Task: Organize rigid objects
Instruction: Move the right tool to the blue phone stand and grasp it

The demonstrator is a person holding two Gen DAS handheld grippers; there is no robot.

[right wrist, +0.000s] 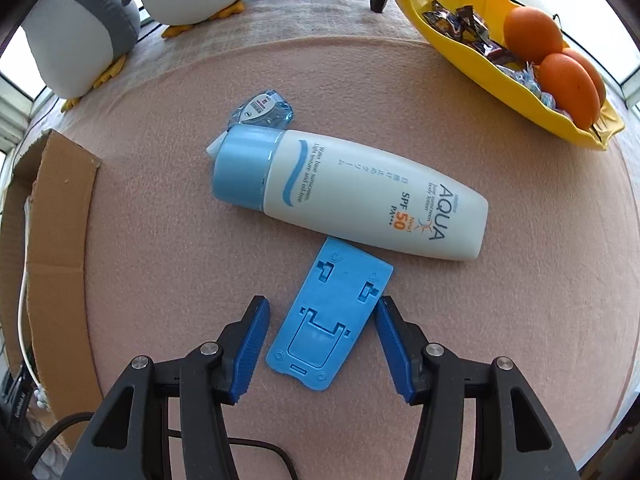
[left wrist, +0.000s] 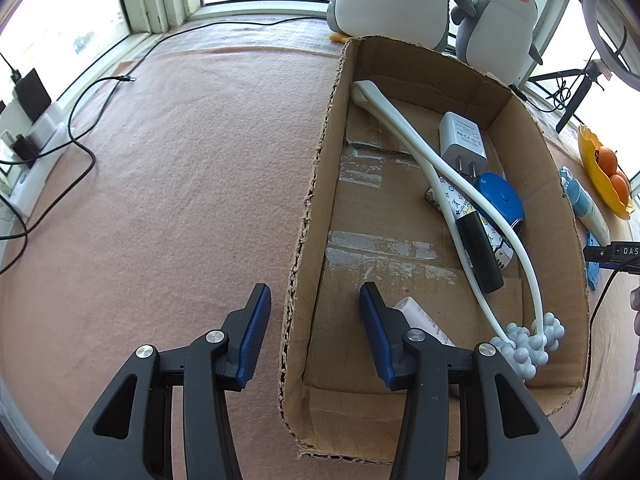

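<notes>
An open cardboard box [left wrist: 320, 184] lies on the pink cloth. It holds a white massager with a ball cluster [left wrist: 524, 344], a white charger [left wrist: 462, 140], a blue round case [left wrist: 500, 196], a black-capped tube [left wrist: 480, 256] and a white tube [left wrist: 420, 316]. My left gripper [left wrist: 314, 304] is open, straddling the box's left wall. My right gripper [right wrist: 320, 316] is open around a flat blue plastic stand [right wrist: 332, 316] on the cloth. A white sunscreen bottle [right wrist: 360, 192] with a blue cap lies just beyond, with a small clear blue container [right wrist: 262, 112] behind it.
Two plush penguins [left wrist: 496, 20] stand behind the box. A yellow dish [right wrist: 480, 52] with oranges and sweets sits at the far right. A power strip and cables [left wrist: 76, 136] lie at the left edge. The box's edge also shows in the right wrist view [right wrist: 60, 200].
</notes>
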